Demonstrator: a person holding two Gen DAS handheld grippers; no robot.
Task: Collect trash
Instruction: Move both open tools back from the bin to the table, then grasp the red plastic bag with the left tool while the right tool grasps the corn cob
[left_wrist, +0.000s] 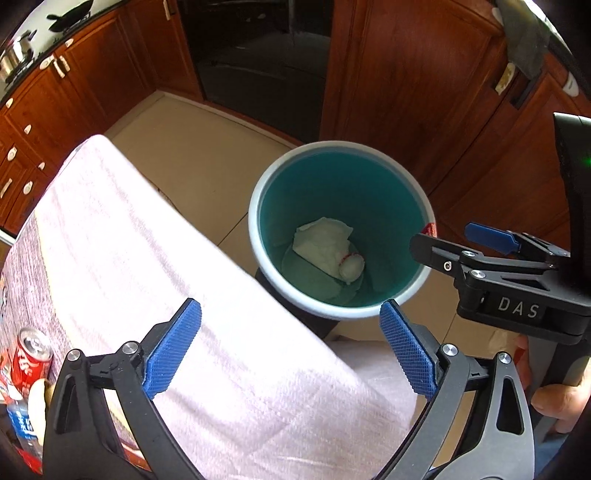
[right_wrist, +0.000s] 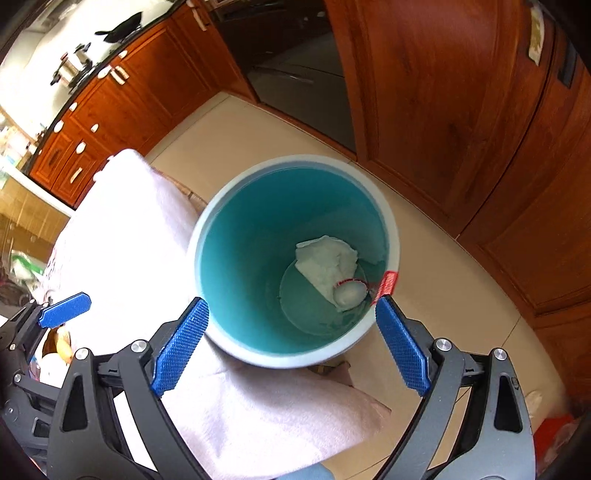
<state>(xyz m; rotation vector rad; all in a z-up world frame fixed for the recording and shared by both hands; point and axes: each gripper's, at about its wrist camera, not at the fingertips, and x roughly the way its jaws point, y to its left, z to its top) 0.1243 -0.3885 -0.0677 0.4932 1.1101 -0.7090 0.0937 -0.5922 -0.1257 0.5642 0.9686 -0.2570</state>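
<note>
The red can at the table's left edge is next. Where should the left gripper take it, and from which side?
Grip the can across its round body, below the top rim, coming from above and the open right side. It stands upright with its silver top showing, and a bottle and other clutter crowd its near side, so a low approach there looks blocked. The left gripper is open and empty.

You look into a smooth teal plastic bin (right_wrist: 258, 266) holding crumpled white paper (right_wrist: 325, 266), beside a pale pink, nubbly cloth (left_wrist: 147, 240). Glossy reddish wood cabinets (right_wrist: 461, 92) stand behind; your grippers' blue pads (left_wrist: 173, 347) are knurled, matt plastic.
</note>
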